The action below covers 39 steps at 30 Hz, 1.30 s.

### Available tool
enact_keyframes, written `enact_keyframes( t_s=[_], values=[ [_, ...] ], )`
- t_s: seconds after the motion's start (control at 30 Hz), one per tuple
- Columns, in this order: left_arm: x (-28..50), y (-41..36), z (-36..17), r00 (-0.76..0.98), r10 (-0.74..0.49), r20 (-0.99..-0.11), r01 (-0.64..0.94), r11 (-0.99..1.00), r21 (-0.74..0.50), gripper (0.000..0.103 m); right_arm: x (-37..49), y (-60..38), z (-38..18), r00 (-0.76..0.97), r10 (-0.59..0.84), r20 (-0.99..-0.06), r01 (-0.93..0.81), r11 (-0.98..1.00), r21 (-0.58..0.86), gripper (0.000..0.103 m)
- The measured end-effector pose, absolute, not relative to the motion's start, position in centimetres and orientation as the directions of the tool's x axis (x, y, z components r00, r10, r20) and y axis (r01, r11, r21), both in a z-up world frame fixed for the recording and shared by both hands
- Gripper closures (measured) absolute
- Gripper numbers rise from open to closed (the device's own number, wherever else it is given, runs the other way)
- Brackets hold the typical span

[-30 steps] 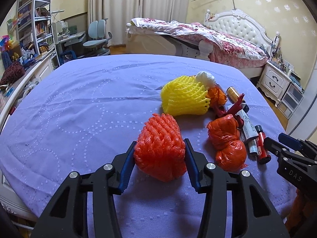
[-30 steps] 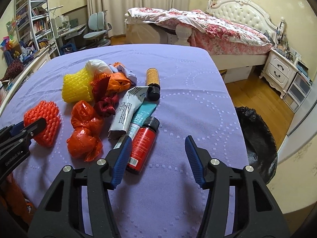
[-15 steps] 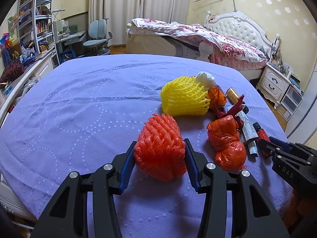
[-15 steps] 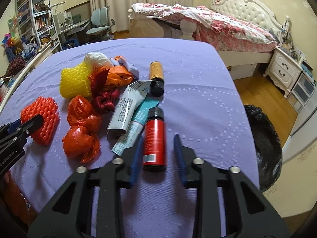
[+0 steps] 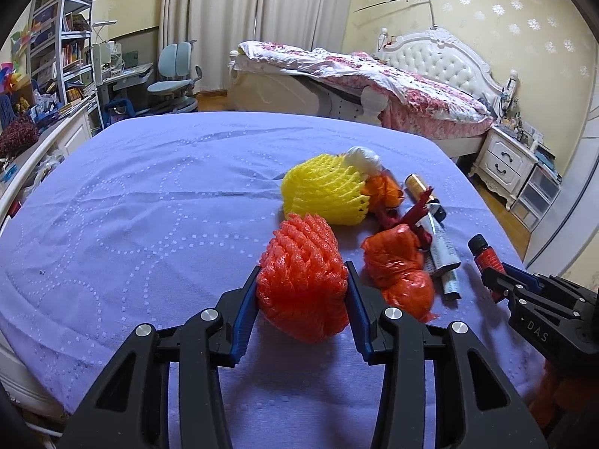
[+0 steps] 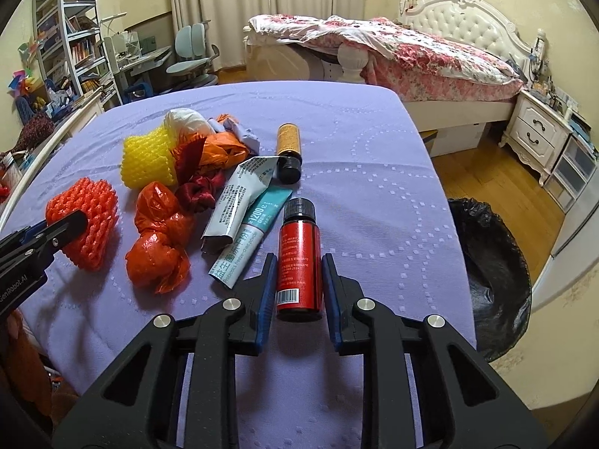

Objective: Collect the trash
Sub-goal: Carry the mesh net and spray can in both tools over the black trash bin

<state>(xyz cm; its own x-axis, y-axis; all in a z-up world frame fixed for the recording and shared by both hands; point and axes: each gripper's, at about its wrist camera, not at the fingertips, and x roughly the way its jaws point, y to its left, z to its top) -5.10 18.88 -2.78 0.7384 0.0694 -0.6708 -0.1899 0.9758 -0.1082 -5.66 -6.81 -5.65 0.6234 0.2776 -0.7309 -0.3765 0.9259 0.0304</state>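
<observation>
My left gripper (image 5: 302, 283) is shut on an orange foam fruit net (image 5: 302, 276), which rests on the purple cloth; it also shows in the right wrist view (image 6: 84, 220). My right gripper (image 6: 299, 266) is shut on a red bottle with a black cap (image 6: 298, 258), lying on the cloth; its top shows in the left wrist view (image 5: 485, 251). Between them lie a crumpled orange plastic bag (image 6: 159, 239), two flattened tubes (image 6: 243, 224), a yellow foam net (image 6: 148, 157), a brown bottle (image 6: 288, 151) and a dark red ribbon (image 6: 196, 192).
A bin lined with a black bag (image 6: 490, 280) stands on the floor off the table's right edge. The purple-covered table (image 5: 149, 202) ends close in front of both grippers. A bed (image 5: 374, 86), a nightstand (image 6: 535, 131) and a desk with chairs (image 5: 168, 78) stand behind.
My right gripper moved left over the red bottle and closed on it. My left gripper stayed shut on the orange foam net.
</observation>
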Motion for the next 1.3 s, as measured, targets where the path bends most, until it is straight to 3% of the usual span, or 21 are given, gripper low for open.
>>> enact_keyframes(
  t_s=[0.3,0.77,1.3],
  values=[
    [-5.4,16.8,-0.7,0.773,0.043,-0.633,-0.148,0.982,-0.114,0.060,-6.0,-9.2,-4.1,0.667,0.264,-0.697,-0.335,0.942,0.035,0.080],
    [-1.9,8.3,2.2,0.817,-0.116,-0.564,0.058,0.991,-0.121,0.060,-4.7,-16.5,-2.1,0.742,0.166,-0.649,-0.183,0.982,0.041,0.080],
    [5.2,-2.2,-1.2,0.752,-0.217,-0.622,0.218,0.973,-0.077,0.060,-1.2,-24.0,-5.0,0.739,0.062,-0.671,-0.028,0.998,0.061,0.080]
  ],
)
